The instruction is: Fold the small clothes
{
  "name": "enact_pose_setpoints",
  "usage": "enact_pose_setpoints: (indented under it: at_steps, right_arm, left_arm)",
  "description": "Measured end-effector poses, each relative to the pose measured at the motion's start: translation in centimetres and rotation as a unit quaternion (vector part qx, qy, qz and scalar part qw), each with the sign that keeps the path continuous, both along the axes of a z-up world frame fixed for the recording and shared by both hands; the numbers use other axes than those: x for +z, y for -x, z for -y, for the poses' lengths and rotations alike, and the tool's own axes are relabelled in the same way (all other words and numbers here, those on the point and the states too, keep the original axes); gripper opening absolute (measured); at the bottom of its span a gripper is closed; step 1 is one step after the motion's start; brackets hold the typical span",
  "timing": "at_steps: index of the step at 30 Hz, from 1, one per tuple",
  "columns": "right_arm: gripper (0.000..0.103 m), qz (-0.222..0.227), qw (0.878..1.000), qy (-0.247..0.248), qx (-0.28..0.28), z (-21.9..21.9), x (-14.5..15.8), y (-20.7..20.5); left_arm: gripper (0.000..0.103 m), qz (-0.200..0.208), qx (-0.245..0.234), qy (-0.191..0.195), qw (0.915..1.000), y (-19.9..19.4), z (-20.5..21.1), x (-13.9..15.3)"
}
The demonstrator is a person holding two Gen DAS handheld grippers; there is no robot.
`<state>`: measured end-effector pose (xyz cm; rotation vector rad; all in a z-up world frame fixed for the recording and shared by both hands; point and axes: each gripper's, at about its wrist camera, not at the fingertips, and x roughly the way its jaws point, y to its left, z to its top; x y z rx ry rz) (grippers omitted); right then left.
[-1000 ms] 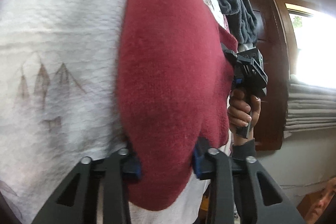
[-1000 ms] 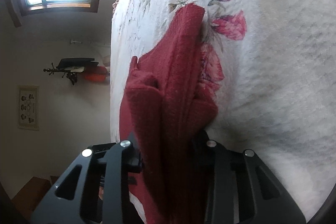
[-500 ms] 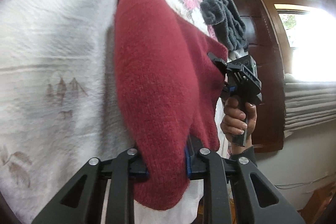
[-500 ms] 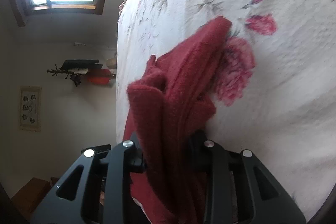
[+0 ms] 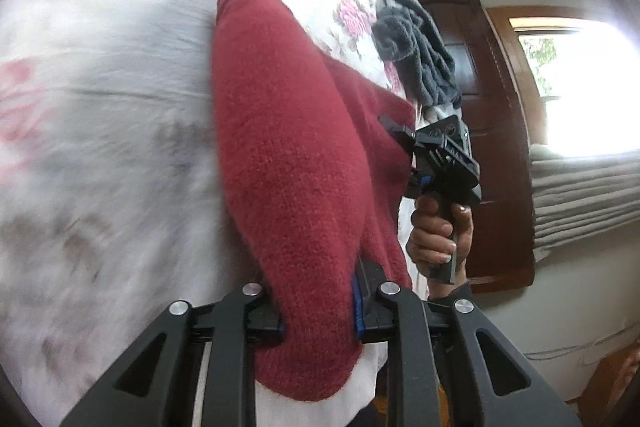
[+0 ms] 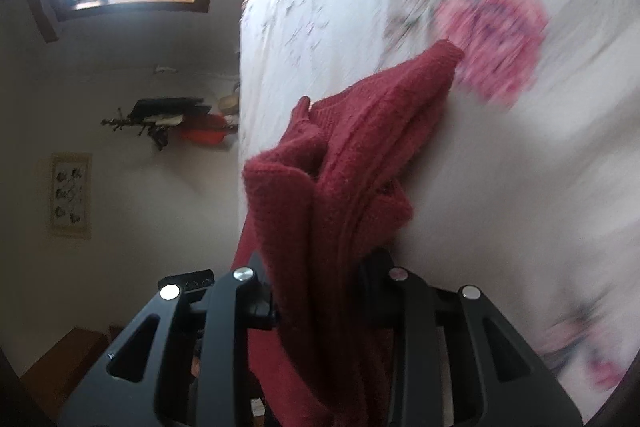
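Observation:
A dark red knitted sweater [image 5: 288,163] hangs between both grippers above a white floral bedspread [image 5: 100,107]. My left gripper [image 5: 318,311] is shut on a thick fold of the sweater, with a sleeve stretching up and away from it. My right gripper [image 6: 320,295] is shut on bunched layers of the same sweater [image 6: 360,155], whose cuff points toward a pink rose print. In the left wrist view, the right gripper [image 5: 404,135] shows at the sweater's far edge, with a hand [image 5: 436,231] around its handle.
A dark grey garment [image 5: 416,55] lies crumpled on the bed beyond the sweater. A dark wooden door [image 5: 488,131] and a bright window [image 5: 576,79] stand past the bed. Folded grey cloths [image 5: 584,195] are stacked at the right. The bedspread [image 6: 500,167] fills the right wrist view.
Both grippers have lifted and drawn the sweater back, so more of the bedspread shows beyond it. The sleeve and cuff now hang farther from the bed. Both grips have held.

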<state>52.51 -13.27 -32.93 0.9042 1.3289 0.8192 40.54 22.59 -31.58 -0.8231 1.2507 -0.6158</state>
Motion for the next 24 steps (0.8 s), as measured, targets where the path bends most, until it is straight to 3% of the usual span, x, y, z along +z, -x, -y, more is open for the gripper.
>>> enact_pose_setpoints:
  at_steps: [6,9,12,14,16,19,22,24]
  right_arm:
    - [0.027,-0.005,0.998,-0.032,0.049,-5.9,-1.3,4.8]
    - [0.028,-0.020,0.997,-0.029,0.066,-8.1,-3.3,6.6]
    - [0.032,-0.039,0.998,-0.010,0.057,-8.6,-5.1,7.1]
    - [0.039,-0.050,0.998,0.004,0.032,-7.5,-5.5,6.7]
    - [0.047,-0.040,0.999,0.024,0.016,-6.5,-4.9,6.8]
    - [0.054,-0.014,0.998,0.060,-0.017,-4.7,-2.7,7.5]
    - [0.054,0.013,0.998,0.061,-0.033,-3.6,-0.6,9.1]
    - [0.054,0.026,0.997,0.065,-0.021,-4.2,0.0,10.0]
  left_arm:
    - [0.022,0.015,0.028,-0.021,0.9993,7.8,-4.7,1.4]
    - [0.022,-0.026,0.055,-0.028,0.9977,11.8,-7.0,-1.8]
    - [0.026,-0.066,0.073,-0.021,0.9949,13.3,-7.9,-5.4]
    - [0.042,-0.081,0.088,-0.019,0.9927,13.5,-8.1,-7.1]
    - [0.050,-0.094,0.099,-0.018,0.9905,13.5,-8.2,-7.7]
    - [0.055,-0.082,0.103,-0.058,0.9896,13.8,-8.9,-6.0]
    - [0.058,-0.017,0.144,-0.126,0.9814,15.2,-10.7,-1.2]
    - [0.059,0.026,0.127,-0.107,0.9858,15.7,-10.6,1.1]
